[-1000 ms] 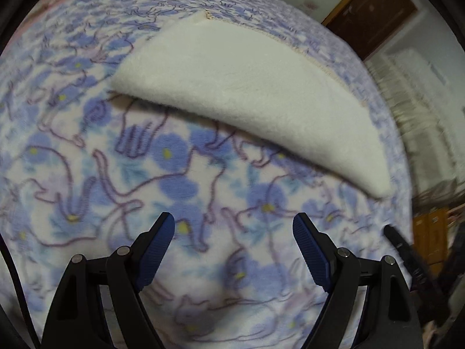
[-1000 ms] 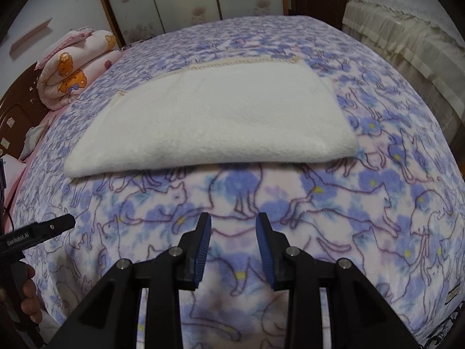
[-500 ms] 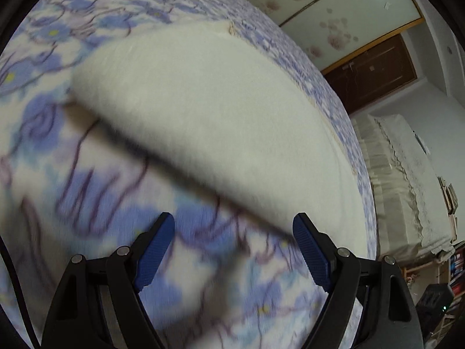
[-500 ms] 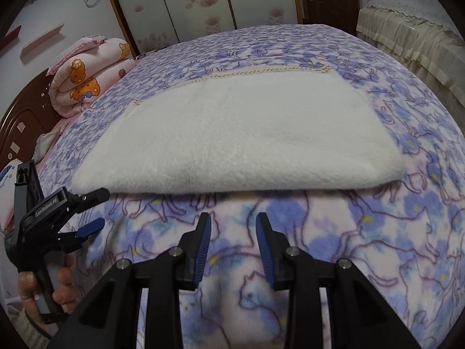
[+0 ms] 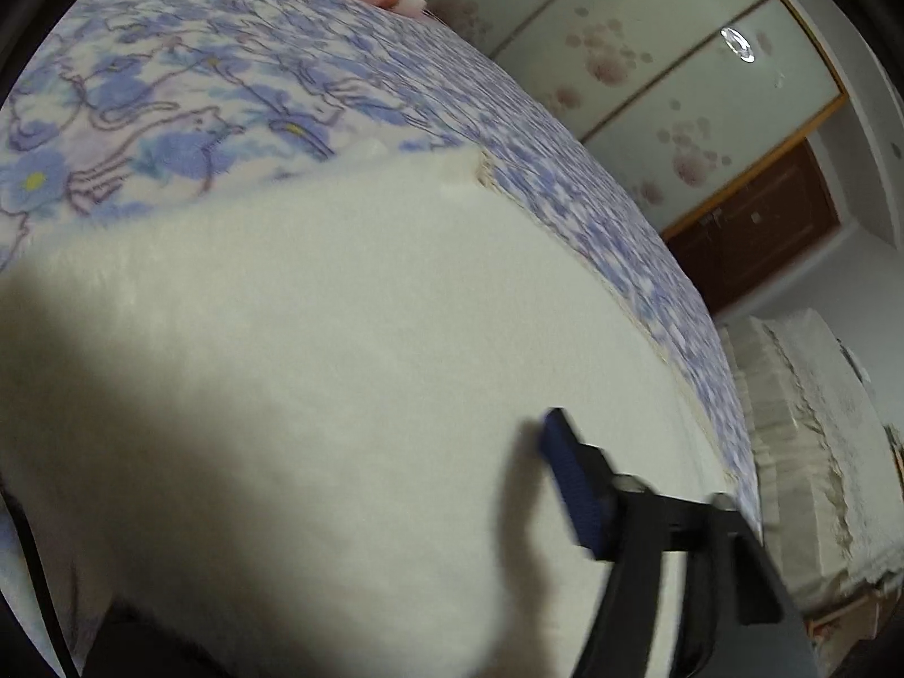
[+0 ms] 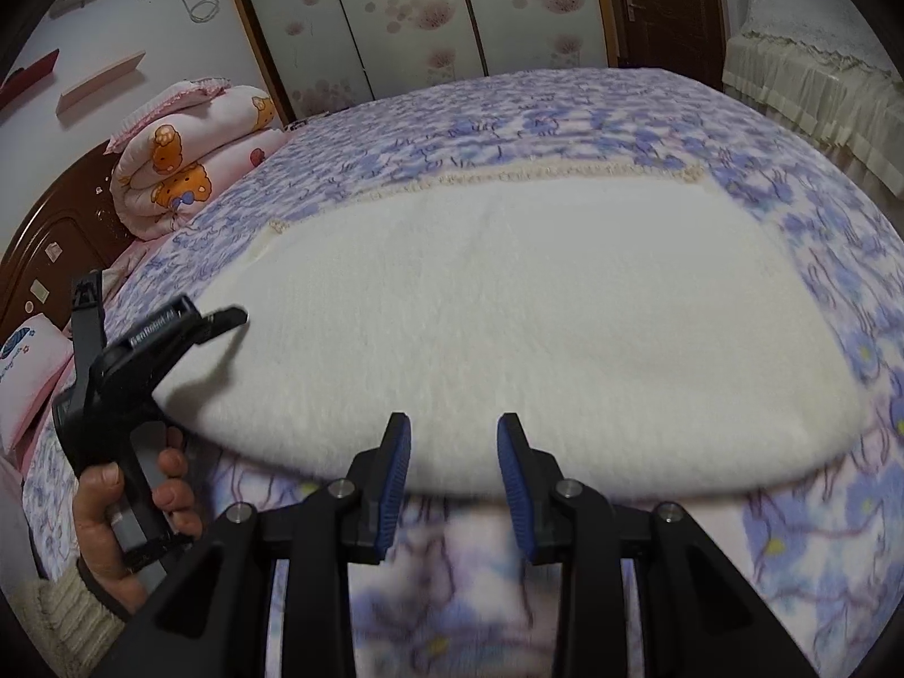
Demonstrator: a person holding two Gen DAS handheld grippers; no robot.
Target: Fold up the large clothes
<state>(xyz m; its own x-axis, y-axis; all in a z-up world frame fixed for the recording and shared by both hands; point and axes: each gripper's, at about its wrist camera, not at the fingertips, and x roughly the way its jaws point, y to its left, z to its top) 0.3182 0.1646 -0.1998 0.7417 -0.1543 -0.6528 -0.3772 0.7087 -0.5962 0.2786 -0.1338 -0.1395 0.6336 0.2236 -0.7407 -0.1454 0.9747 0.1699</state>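
Observation:
A folded white fleece cloth (image 6: pixel 520 316) lies flat on the bed and fills the left wrist view (image 5: pixel 339 367). My right gripper (image 6: pixel 455 452) is open, empty, its blue pads just at the cloth's near folded edge. My left gripper (image 6: pixel 220 319) is at the cloth's near left corner. In the left wrist view only its right blue pad (image 5: pixel 570 480) shows, above the cloth; the left finger is hidden under or behind the cloth's edge. The jaws stand wide apart.
The bed has a blue floral cat-print cover (image 6: pixel 819 508). A rolled pink bear-print quilt (image 6: pixel 181 164) lies at the far left by the dark headboard (image 6: pixel 39 248). A lace-covered piece of furniture (image 6: pixel 819 68) stands at the right. Sliding wardrobe doors (image 6: pixel 407 17) are behind.
Both grippers have moved forward to the white cloth. The left one has gone from the bedcover onto the cloth's left corner, with its left finger now out of sight.

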